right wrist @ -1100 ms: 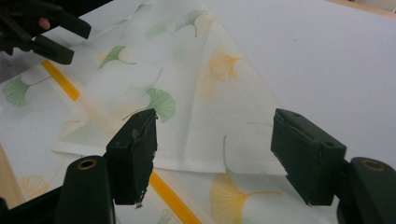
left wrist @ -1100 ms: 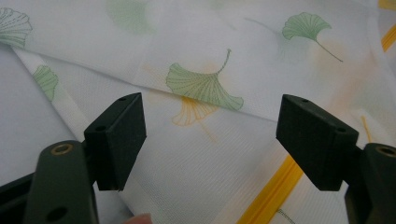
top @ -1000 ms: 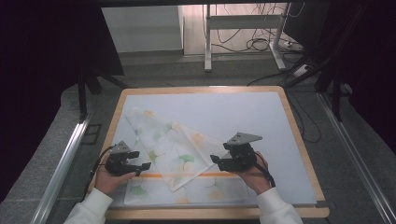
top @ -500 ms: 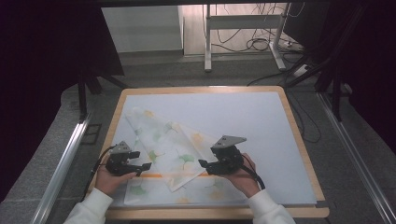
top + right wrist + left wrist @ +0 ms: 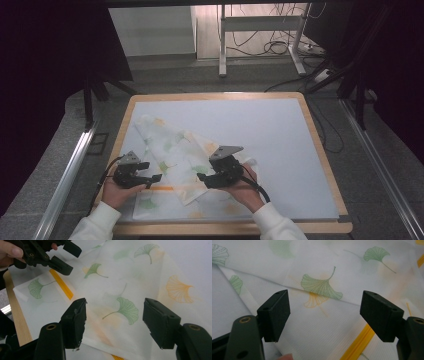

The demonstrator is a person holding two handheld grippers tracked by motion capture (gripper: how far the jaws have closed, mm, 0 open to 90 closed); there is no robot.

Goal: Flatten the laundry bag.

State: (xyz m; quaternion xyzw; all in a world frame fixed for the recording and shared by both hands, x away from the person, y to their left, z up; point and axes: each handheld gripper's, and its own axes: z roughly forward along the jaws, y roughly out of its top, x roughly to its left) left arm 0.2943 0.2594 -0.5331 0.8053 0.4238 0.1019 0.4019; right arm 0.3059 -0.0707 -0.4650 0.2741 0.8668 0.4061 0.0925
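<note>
A thin white cloth (image 5: 180, 152) printed with green and orange ginkgo leaves lies partly folded on the left front of the mat. A yellow stripe (image 5: 165, 188) runs along its near part. My left gripper (image 5: 156, 178) rests at the cloth's left edge, jaws wide apart over the fabric (image 5: 322, 290), nothing pinched. My right gripper (image 5: 202, 178) hovers over the cloth's folded flap and points left. Its jaws have just been closing slightly but stand open (image 5: 115, 322), with cloth (image 5: 125, 307) beneath them and no pad pressing. The left gripper (image 5: 67, 257) shows beyond.
The pale mat (image 5: 280, 140) sits in a wooden table frame (image 5: 322, 150); its right half and back are bare. A metal rail (image 5: 70, 170) runs along the left. Desk legs and cables (image 5: 270, 47) lie on the floor beyond the table.
My right gripper has moved left across the cloth, closer to the left gripper. The left hand has stayed where it was.
</note>
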